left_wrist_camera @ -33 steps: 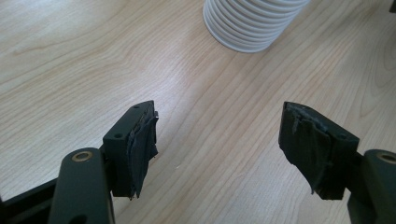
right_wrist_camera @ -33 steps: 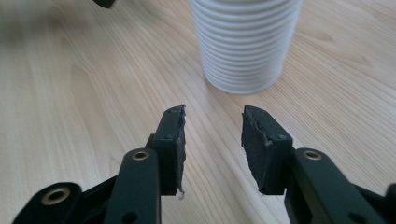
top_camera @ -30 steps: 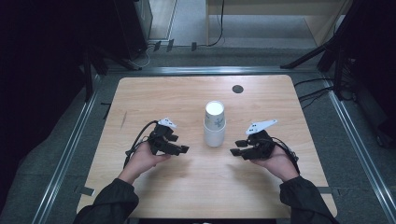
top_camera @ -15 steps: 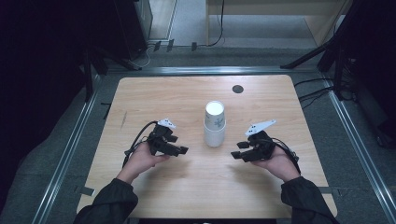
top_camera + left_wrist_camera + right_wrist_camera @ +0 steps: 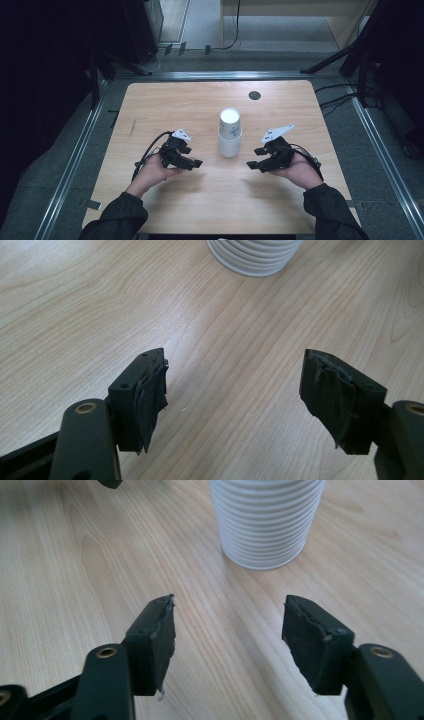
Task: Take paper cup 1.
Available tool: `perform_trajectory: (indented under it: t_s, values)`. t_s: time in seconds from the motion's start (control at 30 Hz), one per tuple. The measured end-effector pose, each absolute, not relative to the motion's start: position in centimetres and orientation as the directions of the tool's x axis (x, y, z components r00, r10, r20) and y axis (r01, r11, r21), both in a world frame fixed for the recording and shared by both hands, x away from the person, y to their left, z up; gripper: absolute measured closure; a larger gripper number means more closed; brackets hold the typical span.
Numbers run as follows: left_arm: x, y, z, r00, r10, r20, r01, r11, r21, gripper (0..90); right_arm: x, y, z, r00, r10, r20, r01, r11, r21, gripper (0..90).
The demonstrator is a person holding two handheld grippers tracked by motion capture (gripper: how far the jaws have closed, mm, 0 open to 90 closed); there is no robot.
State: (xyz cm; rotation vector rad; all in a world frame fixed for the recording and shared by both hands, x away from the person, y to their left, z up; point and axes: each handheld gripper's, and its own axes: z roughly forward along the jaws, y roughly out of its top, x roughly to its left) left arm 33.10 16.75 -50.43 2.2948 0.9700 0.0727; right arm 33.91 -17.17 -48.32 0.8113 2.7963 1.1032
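A stack of white ribbed paper cups (image 5: pixel 230 132) stands upright near the middle of the wooden table (image 5: pixel 200 105). My left gripper (image 5: pixel 192 159) lies low over the table to the left of the stack, pointing toward it. In the left gripper view its jaws (image 5: pixel 235 385) stand apart over bare wood, with the base of the stack (image 5: pixel 255 257) ahead. My right gripper (image 5: pixel 255 157) mirrors it on the stack's right side. Its jaws (image 5: pixel 230 630) are also apart and hold nothing, and the cup stack (image 5: pixel 265 520) is a short way in front.
A small black round hole (image 5: pixel 254 95) sits in the table top behind the cups. Metal rails run along the table's left and right sides. Cables lie on the floor beyond the far edge. The tip of the left gripper (image 5: pixel 110 482) shows beyond the stack.
The right gripper has drifted very slightly toward the cups. The left gripper and the cup stack have stayed in place.
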Motion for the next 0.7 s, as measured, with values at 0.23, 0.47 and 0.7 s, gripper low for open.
perform_trajectory:
  t_s: [0.23, 0.47, 0.7]
  values:
    - [33.0, 16.9, -50.3, 0.728, 0.656, -0.2, 0.624, -0.513, 0.589, 26.8, 34.7, -16.6, -45.3, -0.895, 0.425, 0.135, 0.408, 0.658, 0.633, 35.7]
    - [33.2, 17.1, -50.2, 0.724, 0.656, -0.213, 0.63, -0.503, 0.592, 26.7, 36.2, -16.0, -43.1, -0.903, 0.413, 0.119, 0.393, 0.679, 0.62, 34.9]
    - [33.2, 17.3, -50.1, 0.728, 0.652, -0.215, 0.627, -0.504, 0.595, 26.6, 37.8, -15.1, -41.6, -0.913, 0.393, 0.113, 0.377, 0.7, 0.606, 32.5]
